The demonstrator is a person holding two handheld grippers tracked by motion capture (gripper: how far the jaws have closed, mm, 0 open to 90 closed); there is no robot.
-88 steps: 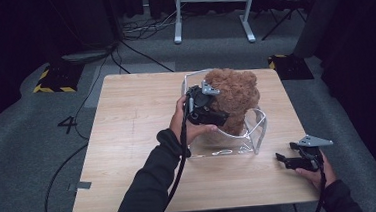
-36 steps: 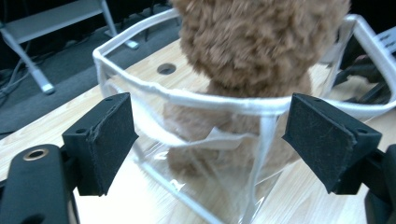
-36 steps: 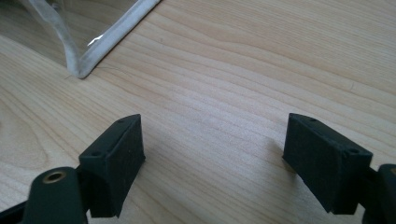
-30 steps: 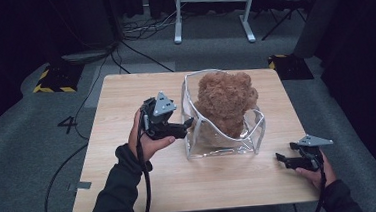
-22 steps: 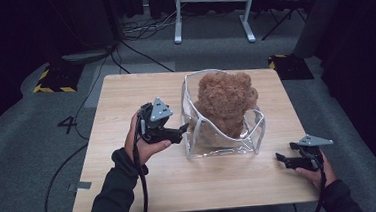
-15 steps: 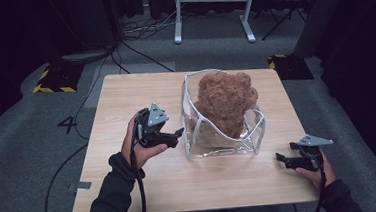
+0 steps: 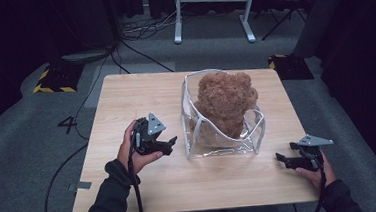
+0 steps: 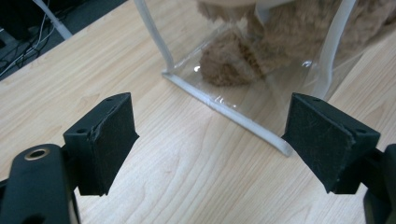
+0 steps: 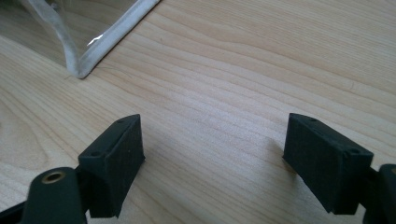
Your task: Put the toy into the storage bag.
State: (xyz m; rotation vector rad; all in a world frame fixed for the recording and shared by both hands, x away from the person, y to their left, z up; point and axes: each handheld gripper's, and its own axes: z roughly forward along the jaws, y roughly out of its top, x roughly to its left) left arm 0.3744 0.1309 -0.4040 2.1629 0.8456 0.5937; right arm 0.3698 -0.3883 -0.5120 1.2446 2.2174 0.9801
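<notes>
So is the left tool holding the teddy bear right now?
No, the left tool sits open beside the clear bag, with bare table between its jaws, while the bear sits inside the bag.

Black tongs point(image 7: 171, 141) with grey three-cornered plates, black cables, seemingly dark sleeves point(image 7: 107, 202).

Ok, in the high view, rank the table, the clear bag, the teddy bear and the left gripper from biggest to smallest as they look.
1. Table
2. Clear bag, which surrounds the bear
3. Teddy bear
4. Left gripper

The bear rises above the bag's rim, so those two look close in size; the bag's footprint looks a little wider.
</notes>
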